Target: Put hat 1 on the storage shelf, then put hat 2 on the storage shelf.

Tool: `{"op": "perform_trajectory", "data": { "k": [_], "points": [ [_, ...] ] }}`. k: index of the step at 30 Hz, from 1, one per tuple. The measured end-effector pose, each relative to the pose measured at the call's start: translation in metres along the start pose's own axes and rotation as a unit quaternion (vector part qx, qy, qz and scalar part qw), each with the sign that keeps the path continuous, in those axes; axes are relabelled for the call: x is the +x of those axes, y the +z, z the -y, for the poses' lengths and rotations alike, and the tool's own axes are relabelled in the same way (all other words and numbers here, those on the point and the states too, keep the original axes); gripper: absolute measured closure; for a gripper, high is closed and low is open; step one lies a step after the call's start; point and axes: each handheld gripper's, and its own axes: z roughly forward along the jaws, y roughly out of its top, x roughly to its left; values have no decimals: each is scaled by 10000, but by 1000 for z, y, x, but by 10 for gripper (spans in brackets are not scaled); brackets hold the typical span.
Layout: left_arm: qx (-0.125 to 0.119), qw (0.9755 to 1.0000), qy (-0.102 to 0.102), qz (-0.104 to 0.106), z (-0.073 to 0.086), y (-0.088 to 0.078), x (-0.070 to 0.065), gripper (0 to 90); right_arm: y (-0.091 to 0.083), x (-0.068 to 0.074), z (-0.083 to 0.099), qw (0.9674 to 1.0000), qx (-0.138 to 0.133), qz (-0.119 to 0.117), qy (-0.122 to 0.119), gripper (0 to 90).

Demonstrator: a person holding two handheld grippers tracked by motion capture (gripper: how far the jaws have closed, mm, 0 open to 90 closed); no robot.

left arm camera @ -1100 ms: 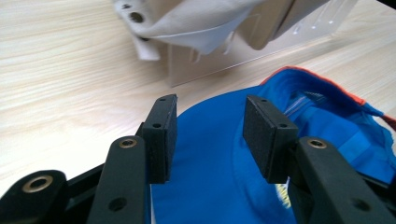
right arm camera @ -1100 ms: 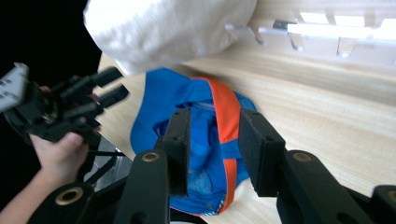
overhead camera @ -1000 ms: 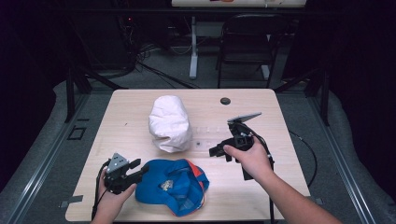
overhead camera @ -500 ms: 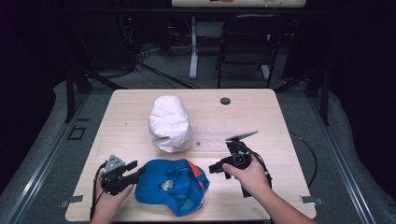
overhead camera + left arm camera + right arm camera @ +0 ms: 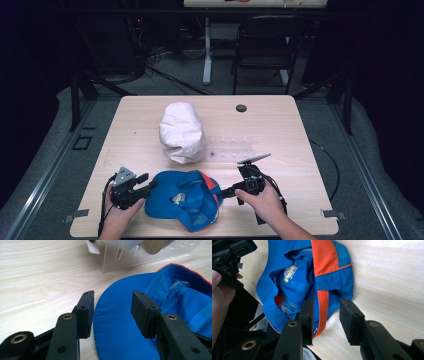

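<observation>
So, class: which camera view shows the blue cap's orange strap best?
The right gripper view: the orange strap runs close up between that claw's open jaws. The high view shows the whole blue cap small, its orange only an edge. The left gripper view shows mainly the brim.

Open right claw [image 5: 325, 315] astride blue cap [image 5: 297, 277]

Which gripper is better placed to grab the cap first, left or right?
Left, probably. In the left gripper view, the left gripper already straddles the brim edge of the blue cap, jaws open. The right gripper also stands open around the orange-trimmed rear edge, but that fabric is floppier.
</observation>
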Motion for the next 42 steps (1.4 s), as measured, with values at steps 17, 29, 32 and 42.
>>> {"op": "perform_trajectory", "data": {
  "k": [17, 29, 32, 42],
  "points": [
    [22, 10000, 18, -86, 0, -1, 1, 532, 22, -2, 10, 9995, 196, -245, 40, 633],
    [5, 10000, 17, -65, 0, -1, 1, 532, 44, -1, 14, 9984, 522, -218, 29, 622],
    [39, 10000, 38, -76, 0, -1, 1, 532, 48, -1, 15, 9981, 526, -321, 69, 622],
    [-32, 10000, 5, -88, 0, -1, 3, 532, 41, 3, 11, 9956, 529, -717, 288, 744]
  ]
}}
